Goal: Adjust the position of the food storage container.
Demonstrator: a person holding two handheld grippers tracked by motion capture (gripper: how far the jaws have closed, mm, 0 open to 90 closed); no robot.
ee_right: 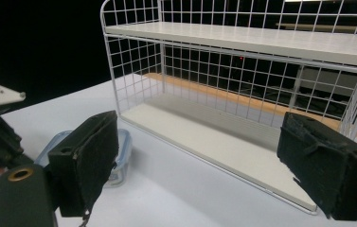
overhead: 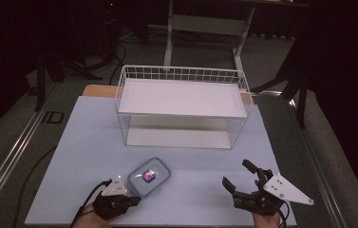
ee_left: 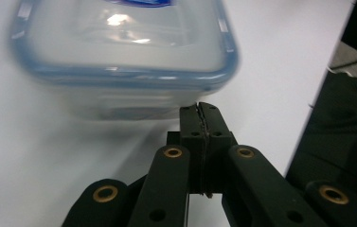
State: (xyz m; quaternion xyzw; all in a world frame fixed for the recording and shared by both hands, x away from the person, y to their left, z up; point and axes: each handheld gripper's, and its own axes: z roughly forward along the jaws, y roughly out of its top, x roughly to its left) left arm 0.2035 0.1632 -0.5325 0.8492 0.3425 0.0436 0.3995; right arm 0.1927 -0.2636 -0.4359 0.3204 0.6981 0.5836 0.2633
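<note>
Left gripper (overhead: 131,200) fingers closed, empty, beside lidded container (overhead: 149,176); right gripper (overhead: 242,176) fingers wide apart.

I work at a pale blue-white table (overhead: 96,128) with a strip of wood showing along its far edge. Beyond it the room lies dark, and I cannot make out the walls. The floor (overhead: 20,142) is grey carpet, crossed on my left by a pale rail (overhead: 10,156) and loose black cables (overhead: 115,52). Straight ahead stands the white frame of another desk (overhead: 205,23), its legs set on the carpet. Dark stand legs (overhead: 43,71) rise at both sides.
</note>
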